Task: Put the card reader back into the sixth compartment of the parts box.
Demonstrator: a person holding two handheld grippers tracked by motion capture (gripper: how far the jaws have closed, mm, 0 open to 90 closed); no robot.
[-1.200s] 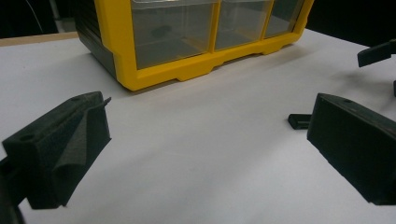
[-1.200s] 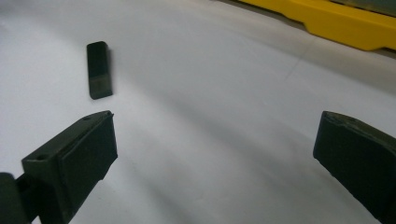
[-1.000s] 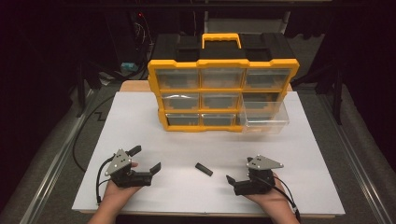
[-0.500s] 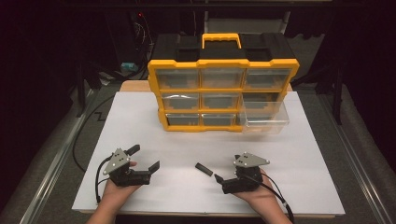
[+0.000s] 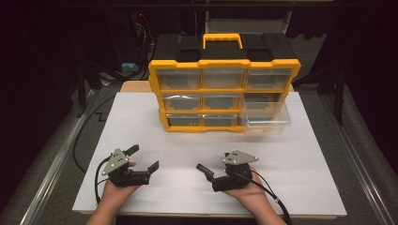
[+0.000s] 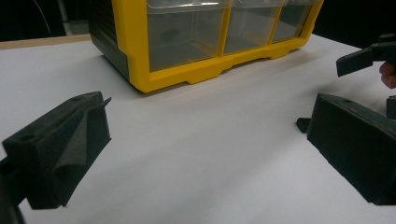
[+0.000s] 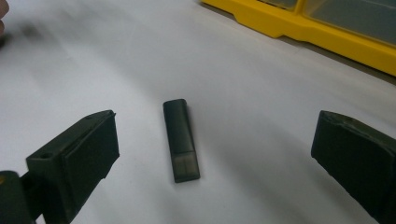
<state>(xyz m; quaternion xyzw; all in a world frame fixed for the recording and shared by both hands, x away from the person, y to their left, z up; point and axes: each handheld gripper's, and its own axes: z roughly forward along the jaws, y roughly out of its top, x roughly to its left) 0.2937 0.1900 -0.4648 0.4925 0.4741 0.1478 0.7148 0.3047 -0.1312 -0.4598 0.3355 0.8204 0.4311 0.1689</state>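
Right hand-held gripper (image 5: 205, 169) hides the black stick (image 7: 181, 140).

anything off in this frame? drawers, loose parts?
One thing: the clear drawer at the organizer's right is pulled out over the table while the rest sit flush. A small black stick lies loose on the white sheet between the open right tongs. Nothing spilled or visibly damaged.

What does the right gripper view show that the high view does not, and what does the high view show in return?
The right gripper view adds a small black stick lying flat on the white table, between the open fingers of the right gripper.

The high view adds the handle on top of the yellow organizer, a clear drawer pulled out at its lower right, and the open left gripper.

Both give the organizer's yellow front and the white table.
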